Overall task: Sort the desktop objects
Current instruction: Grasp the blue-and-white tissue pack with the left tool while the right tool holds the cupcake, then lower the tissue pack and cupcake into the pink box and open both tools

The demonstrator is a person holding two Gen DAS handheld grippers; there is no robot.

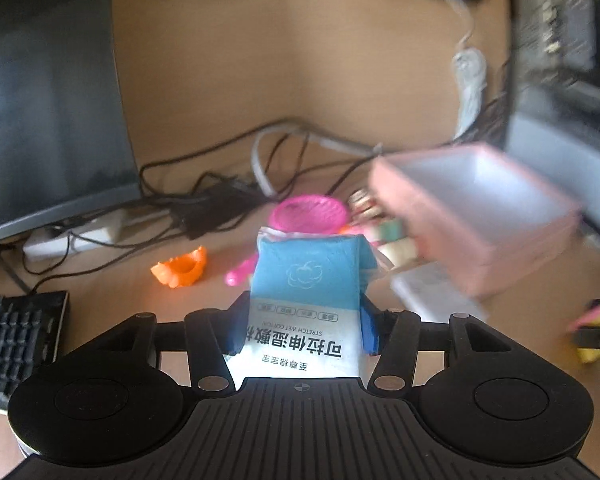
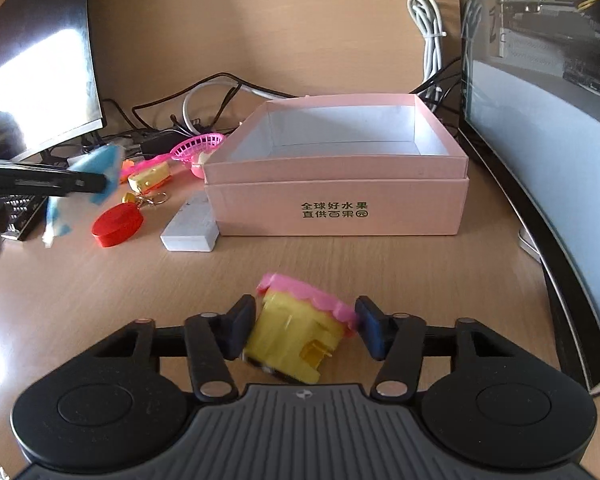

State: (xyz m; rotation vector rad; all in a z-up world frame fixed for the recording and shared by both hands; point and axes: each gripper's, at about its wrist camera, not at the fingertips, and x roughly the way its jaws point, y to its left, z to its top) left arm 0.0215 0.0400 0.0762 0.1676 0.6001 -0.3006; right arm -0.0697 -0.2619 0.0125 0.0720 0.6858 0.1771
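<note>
Left wrist view: the left gripper [image 1: 303,326] is clamped on a blue-and-white soft packet of wet cotton wipes [image 1: 306,292], blue pads pressed to both its sides, packet standing up at centre frame. Just behind it, a pink plastic mesh basket [image 1: 309,214]; to its left on the tan wooden desk [image 1: 284,60] an orange frilly plastic toy [image 1: 181,268]. At right, blurred, the open pink cardboard box [image 1: 480,216]. A black keyboard [image 1: 16,344] sits at lower left, a tangle of black cables [image 1: 204,200] at mid-left.

Right wrist view — the right gripper [image 2: 306,328] grasps a yellow plastic toy cake with a pink scalloped top [image 2: 300,330], tilted, low at centre frame. Beyond it the pink box stands with its white inside bare, green characters on its front wall. Touching the box's left corner lies a white rectangular block [image 2: 192,228]; left of that, a red round plastic lid [image 2: 117,225] — and the other gripper with its packet at the left edge.
</note>
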